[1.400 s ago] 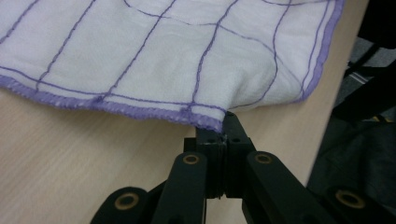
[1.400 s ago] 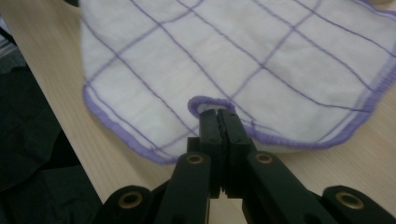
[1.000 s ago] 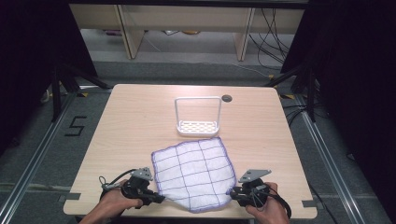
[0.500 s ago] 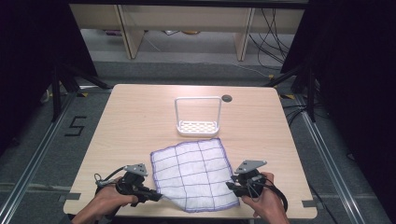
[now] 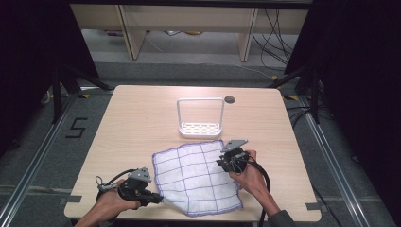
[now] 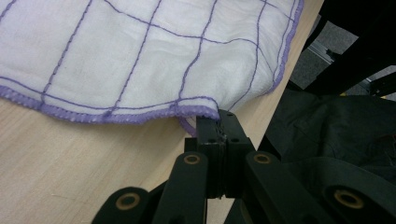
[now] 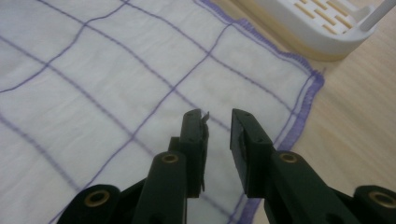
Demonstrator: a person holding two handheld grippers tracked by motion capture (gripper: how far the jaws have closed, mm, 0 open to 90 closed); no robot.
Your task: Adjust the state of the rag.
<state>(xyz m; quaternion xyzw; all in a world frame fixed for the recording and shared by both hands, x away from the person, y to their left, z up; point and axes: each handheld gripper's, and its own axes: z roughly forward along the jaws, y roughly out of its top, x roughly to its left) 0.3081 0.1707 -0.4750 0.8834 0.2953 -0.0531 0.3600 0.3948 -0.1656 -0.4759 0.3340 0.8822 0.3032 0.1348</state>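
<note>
Right gripper (image 5: 226, 162) has moved since half a second ago: it was at the cloth's near right corner, now it sits farther up the desk (image 5: 137, 123), over the far right part of the cloth (image 5: 196, 176), near the corner closest to the white rack (image 5: 200, 118). Cloth has changed too: near right corner is let go and lies flat on the desk, sheet spread more squarely. Left gripper (image 5: 158, 198) has stayed at the near left corner, about where it was.

Left gripper view: jaws closed tight on the purple hem of the cloth (image 6: 140, 56), corner pinched between them, rest of the sheet fanning away over the desk (image 6: 70, 158).

Right gripper view: right gripper (image 7: 219, 122) has its jaws narrowly apart, gap visible, nothing between them. Cloth (image 7: 116, 79) lies under and ahead of the jaws; purple-edged corner just to the right, white rack (image 7: 317, 28) beyond that corner, close to the hem but touching or not, cannot tell.

Cloth lies flat, near-centre of the desk, white with purple grid lines; rack stands upright just behind it.
</note>
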